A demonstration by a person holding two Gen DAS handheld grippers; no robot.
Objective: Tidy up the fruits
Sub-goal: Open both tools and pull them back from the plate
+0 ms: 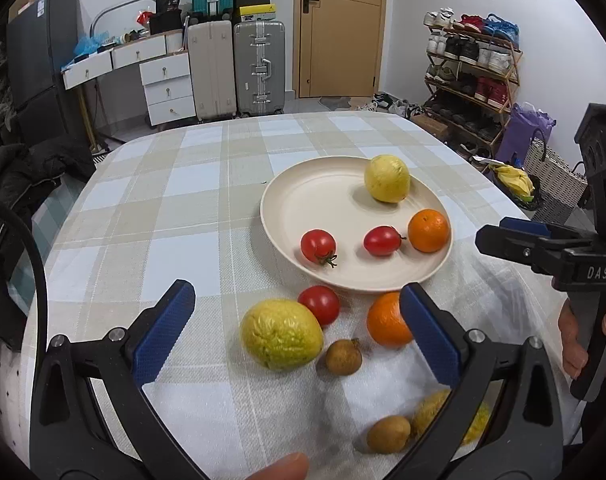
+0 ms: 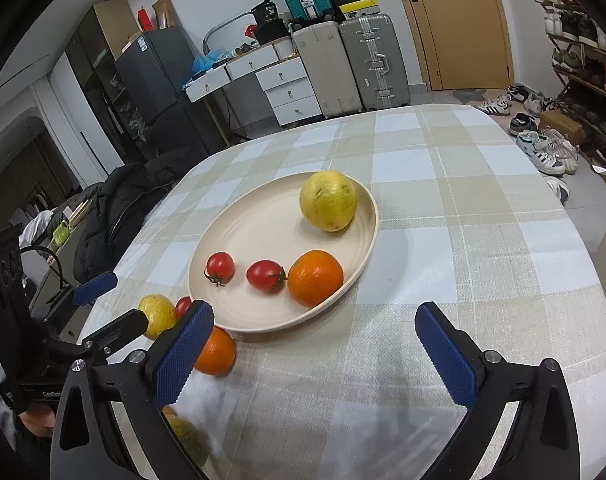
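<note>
a cream plate (image 1: 287,216) sits on the checked worktop (image 1: 175,200) and holds four fruits: a yellow fruit (image 1: 387,178) at its far side, an orange (image 1: 428,230) at the near right rim, and two red tomatoes (image 1: 318,246) side by side to the left of that orange. just in front of the plate, on the cloth, lie another yellow fruit (image 1: 280,333), a tomato (image 1: 319,304), a second orange (image 1: 386,320) and a small brown fruit (image 1: 343,357); another brown fruit (image 1: 387,434) lies nearer the camera. the left gripper (image 1: 297,332) hangs over this loose group, jaws spread wide, gripping nothing. the right gripper (image 2: 315,356) hovers over bare cloth just before the plate, jaws likewise spread and empty.
</note>
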